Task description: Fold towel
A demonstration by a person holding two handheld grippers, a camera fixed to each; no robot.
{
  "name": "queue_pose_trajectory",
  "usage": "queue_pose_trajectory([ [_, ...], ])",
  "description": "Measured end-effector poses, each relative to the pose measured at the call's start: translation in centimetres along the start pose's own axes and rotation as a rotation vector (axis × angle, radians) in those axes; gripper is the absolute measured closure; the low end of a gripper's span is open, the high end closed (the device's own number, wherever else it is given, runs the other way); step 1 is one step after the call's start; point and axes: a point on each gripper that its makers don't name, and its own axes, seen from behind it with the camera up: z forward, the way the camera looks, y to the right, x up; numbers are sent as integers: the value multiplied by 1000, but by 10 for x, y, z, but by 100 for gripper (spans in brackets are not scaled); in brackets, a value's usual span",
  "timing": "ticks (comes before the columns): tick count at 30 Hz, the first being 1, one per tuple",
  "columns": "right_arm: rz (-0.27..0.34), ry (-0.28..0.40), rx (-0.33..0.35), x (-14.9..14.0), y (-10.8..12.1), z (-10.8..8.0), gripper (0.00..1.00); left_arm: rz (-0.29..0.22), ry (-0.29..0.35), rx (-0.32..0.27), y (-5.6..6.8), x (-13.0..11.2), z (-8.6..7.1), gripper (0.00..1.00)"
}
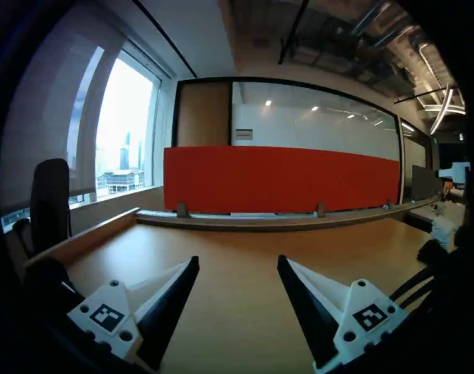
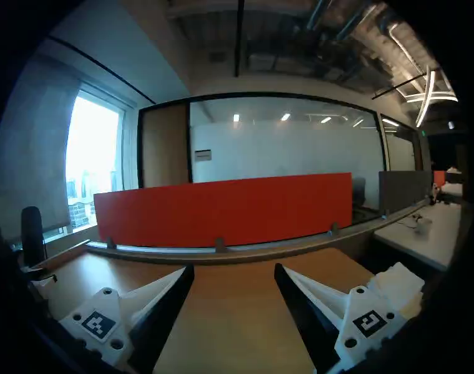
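Both left tongs (image 1: 237,258) and right tongs (image 2: 234,267) agape, white towel (image 2: 398,280) beside latter.

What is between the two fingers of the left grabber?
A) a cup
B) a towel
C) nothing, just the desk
C: the left gripper stands open, and bare wooden desk shows in its gap.

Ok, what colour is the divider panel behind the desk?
The divider panel is solid red-orange, clearest in the left gripper view.
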Motion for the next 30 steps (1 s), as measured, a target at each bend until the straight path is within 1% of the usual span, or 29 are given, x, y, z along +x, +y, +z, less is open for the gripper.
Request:
queue_pose_trajectory([
  [3,-7,-1,1,-6,-2,0,0,-4,14,-4,1,-7,0,7],
  [6,-14,-4,4,-13,-4,1,0,-3,22,-2,-1,-14,-1,7],
  [15,-6,-4,-2,-31,-8,2,0,13,47,10,-19,-31,-1,7],
  [20,-15,-2,-6,-39,-9,2,0,15,58,17,-29,-39,1,7],
  [30,-25,9,-8,-42,-11,0,0,16,73,21,-41,-48,4,7],
])
